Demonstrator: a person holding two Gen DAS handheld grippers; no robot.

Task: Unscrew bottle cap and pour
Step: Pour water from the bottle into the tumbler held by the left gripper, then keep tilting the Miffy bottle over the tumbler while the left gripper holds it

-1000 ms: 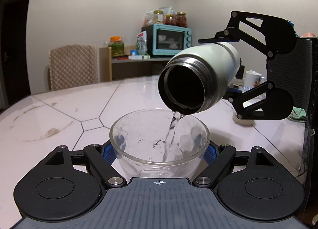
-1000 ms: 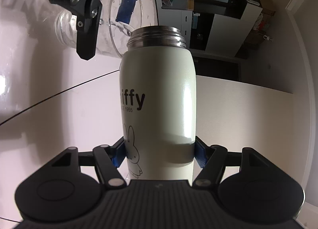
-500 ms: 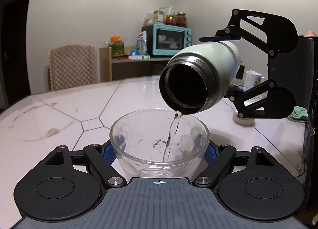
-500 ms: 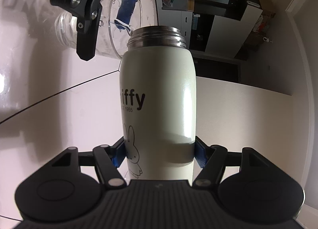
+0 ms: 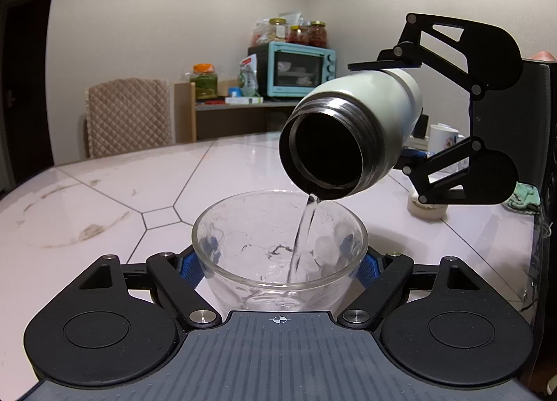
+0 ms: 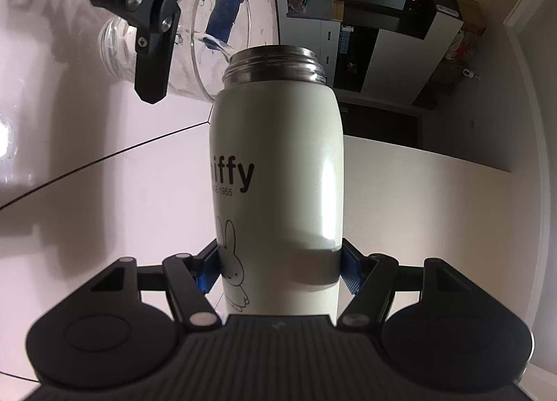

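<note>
My left gripper (image 5: 280,261) is shut on a clear glass bowl (image 5: 243,226) that stands on the white marble table (image 5: 104,192). My right gripper (image 6: 278,268) is shut on a white Miffy flask (image 6: 278,164) with its cap off. In the left wrist view the flask (image 5: 376,122) is tipped mouth-down over the bowl's right rim. A thin stream of water (image 5: 303,233) runs from its steel mouth into the bowl. The bowl also shows in the right wrist view (image 6: 216,35), beyond the flask's mouth. The cap (image 5: 428,209) appears to lie on the table behind the right gripper.
A white mug (image 5: 444,139) stands on the table's right side, with a green cloth (image 5: 522,197) beyond it. A quilted chair (image 5: 128,115) stands at the far edge. A sideboard behind holds a teal toaster oven (image 5: 296,68) and jars.
The flask has tipped slightly further and shifted a little right. The water stream keeps running into the bowl. The left gripper and bowl have not moved.
</note>
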